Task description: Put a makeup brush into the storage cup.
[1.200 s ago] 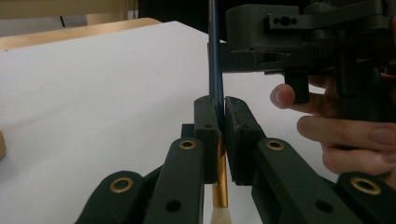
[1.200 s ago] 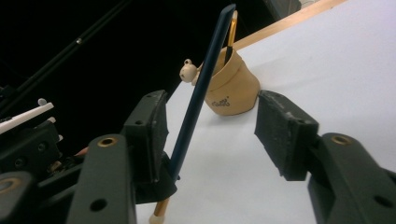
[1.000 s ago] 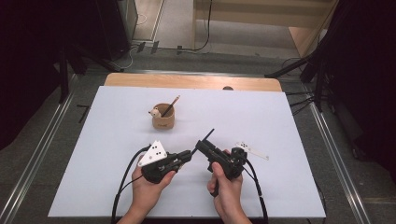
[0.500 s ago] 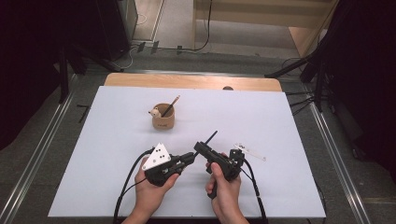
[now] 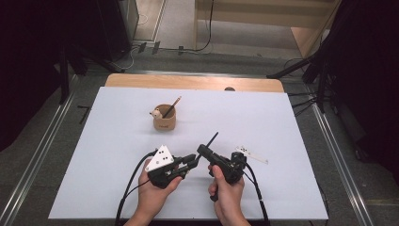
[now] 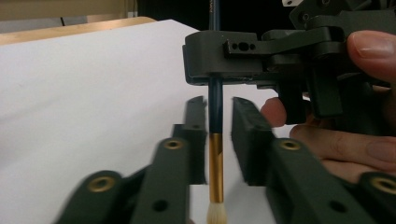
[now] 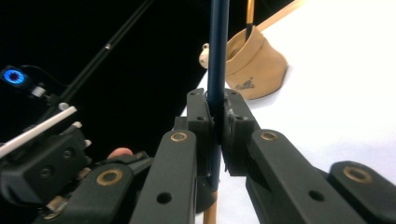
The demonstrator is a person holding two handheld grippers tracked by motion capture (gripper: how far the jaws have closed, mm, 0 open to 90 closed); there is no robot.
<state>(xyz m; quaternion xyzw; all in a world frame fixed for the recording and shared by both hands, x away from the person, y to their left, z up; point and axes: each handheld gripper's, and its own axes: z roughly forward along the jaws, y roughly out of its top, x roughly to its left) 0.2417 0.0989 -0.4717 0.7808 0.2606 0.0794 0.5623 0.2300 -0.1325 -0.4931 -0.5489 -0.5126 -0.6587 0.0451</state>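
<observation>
paintbrush (image 6: 215, 140) over bench (image 5: 291, 127), dark handle, gold ferrule | right gripper (image 7: 215, 123): fingers have just closed, clamped on handle | left gripper (image 6: 218, 122): fingers have just parted, apart, ferrule between them, pads not pressing

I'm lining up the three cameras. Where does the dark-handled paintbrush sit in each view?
High view: dark-handled paintbrush low centre, slanting up from the right gripper.
Left gripper view: upright at centre, between the left gripper's parted jaws.
Right gripper view: upright at centre, clamped.
Shared landmark: white table sheet.
</observation>
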